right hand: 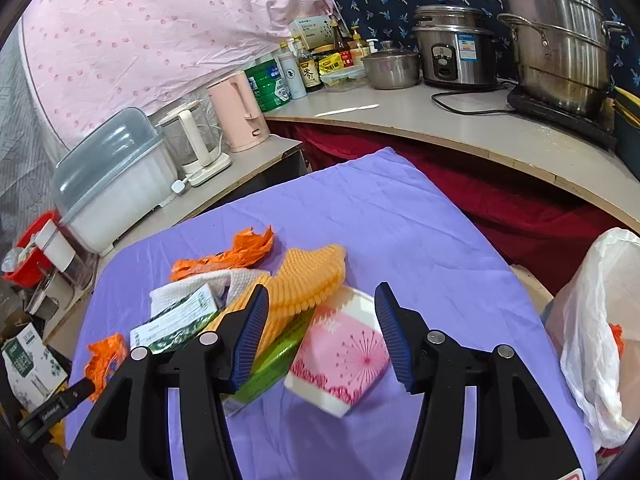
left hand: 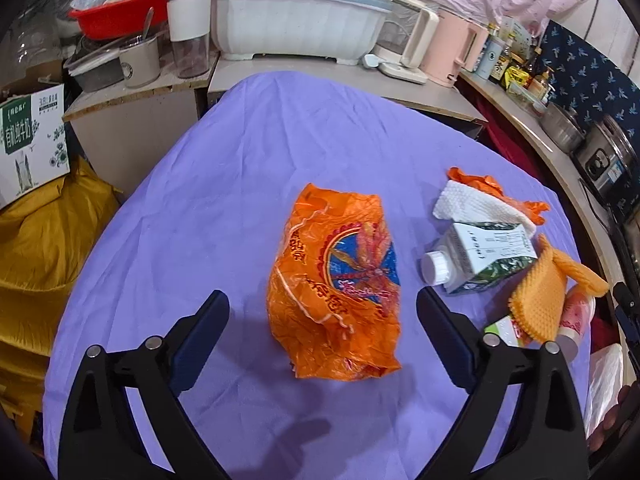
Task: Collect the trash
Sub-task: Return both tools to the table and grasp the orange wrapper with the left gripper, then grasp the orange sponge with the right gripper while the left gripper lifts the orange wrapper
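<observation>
Left tongs (left hand: 323, 318) wide over orange bag (left hand: 336, 280) | right tongs (right hand: 322, 320) agape over cup (right hand: 340, 356)

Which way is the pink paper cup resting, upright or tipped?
Tipped: the pink paper cup lies on its side on the purple cloth, between the right claw's open jaws.

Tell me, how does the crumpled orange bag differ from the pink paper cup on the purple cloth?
The orange bag is soft, crinkled plastic lying flat and alone; the paper cup is stiff, tipped on its side, and partly under the orange foam net. The bag bears a blue-and-red print, the cup pink flowers on white. Both lie on the purple cloth, each before an open gripper.
</observation>
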A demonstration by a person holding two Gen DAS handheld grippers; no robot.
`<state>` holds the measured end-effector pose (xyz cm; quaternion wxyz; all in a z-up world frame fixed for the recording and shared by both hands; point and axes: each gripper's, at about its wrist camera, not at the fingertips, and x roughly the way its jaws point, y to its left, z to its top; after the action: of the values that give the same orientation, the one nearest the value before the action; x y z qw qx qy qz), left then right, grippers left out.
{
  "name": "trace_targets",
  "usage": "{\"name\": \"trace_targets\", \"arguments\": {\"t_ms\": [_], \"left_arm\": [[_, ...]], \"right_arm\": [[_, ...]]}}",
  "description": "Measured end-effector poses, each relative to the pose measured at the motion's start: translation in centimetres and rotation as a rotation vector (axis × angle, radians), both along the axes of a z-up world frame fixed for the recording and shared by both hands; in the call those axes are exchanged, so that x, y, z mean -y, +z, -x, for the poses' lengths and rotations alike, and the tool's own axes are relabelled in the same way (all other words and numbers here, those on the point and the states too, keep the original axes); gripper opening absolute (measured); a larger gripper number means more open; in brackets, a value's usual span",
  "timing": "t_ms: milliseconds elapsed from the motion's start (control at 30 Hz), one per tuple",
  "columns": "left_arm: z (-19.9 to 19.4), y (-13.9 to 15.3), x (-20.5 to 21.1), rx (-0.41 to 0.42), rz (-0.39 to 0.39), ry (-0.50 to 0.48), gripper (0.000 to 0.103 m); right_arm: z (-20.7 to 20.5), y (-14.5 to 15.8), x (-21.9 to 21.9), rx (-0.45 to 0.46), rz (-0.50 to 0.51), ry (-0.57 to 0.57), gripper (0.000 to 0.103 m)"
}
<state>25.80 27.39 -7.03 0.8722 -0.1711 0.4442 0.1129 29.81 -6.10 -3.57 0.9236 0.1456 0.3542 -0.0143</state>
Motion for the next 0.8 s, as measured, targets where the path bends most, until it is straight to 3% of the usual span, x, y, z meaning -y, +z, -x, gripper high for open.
{"name": "trace_targets", "arguments": {"t_ms": [300,533,567,667,800], "left_arm": [[-1.3,-2.3,-0.4,-0.044,0.056,-0.002,0.088],[-1.7,-2.6,0.7,-0.052,0.083,-0.055,0.048],[-1.6,-2.5,0.9,-0.046,0.087,-0.067,0.041],[-1.5,-1.8,1.5,-0.032,0.076,-0.082,0.031],[-0.6,-0.4,2.3,0.001,0.062,-0.101,0.026]], "right_arm": [[-2.9,-2.3,-0.3,-0.041,-0.019,0.004,0.051],[-2.9,-2.7,-0.3,-0.039,-0.022,0.011,0.015],[-2.7,-2.5,-0.3,-0.034,-0.022,0.009,0.012],[-2.2,-2.0,-0.1,-0.018,-0.029,0.007,0.010],[-1.1,-0.7,0.3,0.014,-0.037,0.005,0.009]]}}
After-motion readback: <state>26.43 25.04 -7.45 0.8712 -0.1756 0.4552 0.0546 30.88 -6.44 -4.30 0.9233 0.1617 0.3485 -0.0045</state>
